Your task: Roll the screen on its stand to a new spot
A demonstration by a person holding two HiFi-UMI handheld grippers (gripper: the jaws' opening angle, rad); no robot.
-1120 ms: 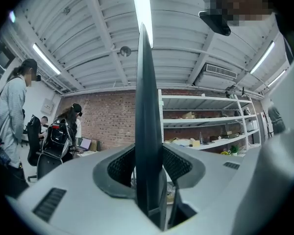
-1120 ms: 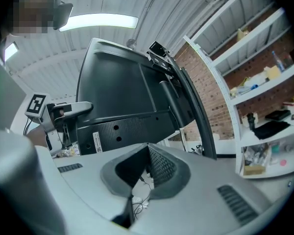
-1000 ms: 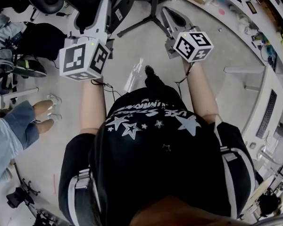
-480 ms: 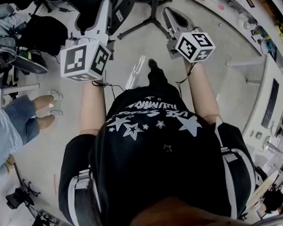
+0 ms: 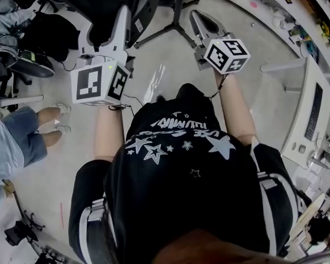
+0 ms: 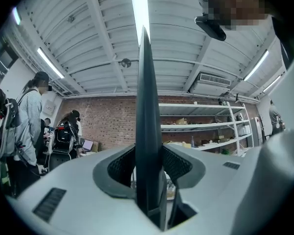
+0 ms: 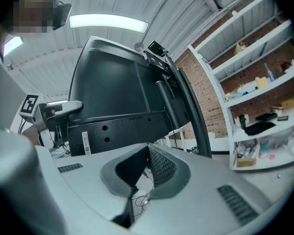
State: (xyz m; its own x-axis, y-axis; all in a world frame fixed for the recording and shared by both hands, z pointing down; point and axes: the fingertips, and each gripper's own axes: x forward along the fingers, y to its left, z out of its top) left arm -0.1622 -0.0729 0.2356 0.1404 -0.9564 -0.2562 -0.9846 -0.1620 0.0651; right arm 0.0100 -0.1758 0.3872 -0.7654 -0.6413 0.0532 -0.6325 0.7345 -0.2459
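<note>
The black screen (image 5: 99, 1) fills the top of the head view, and its stand's dark legs (image 5: 165, 32) spread over the floor beneath it. My left gripper (image 5: 122, 12) reaches up to the screen's side. In the left gripper view the screen's thin dark edge (image 6: 147, 97) stands upright between the pads, and the left gripper (image 6: 148, 153) is shut on it. My right gripper (image 5: 193, 12) points at the stand side. In the right gripper view the right gripper (image 7: 147, 148) has its tips together with nothing between them, and the screen's back (image 7: 117, 97) and stand post (image 7: 186, 102) lie ahead.
A seated person in jeans (image 5: 16, 142) is at the left, with black chairs and bags (image 5: 44, 34) behind. A white desk with a keyboard (image 5: 311, 114) curves along the right. A tripod (image 5: 19, 232) stands at the lower left. Shelves (image 7: 264, 82) line the brick wall.
The floor, the desk and the seated person have slid past in the head view as I walk along with the screen. Both grippers keep their places against the screen.
</note>
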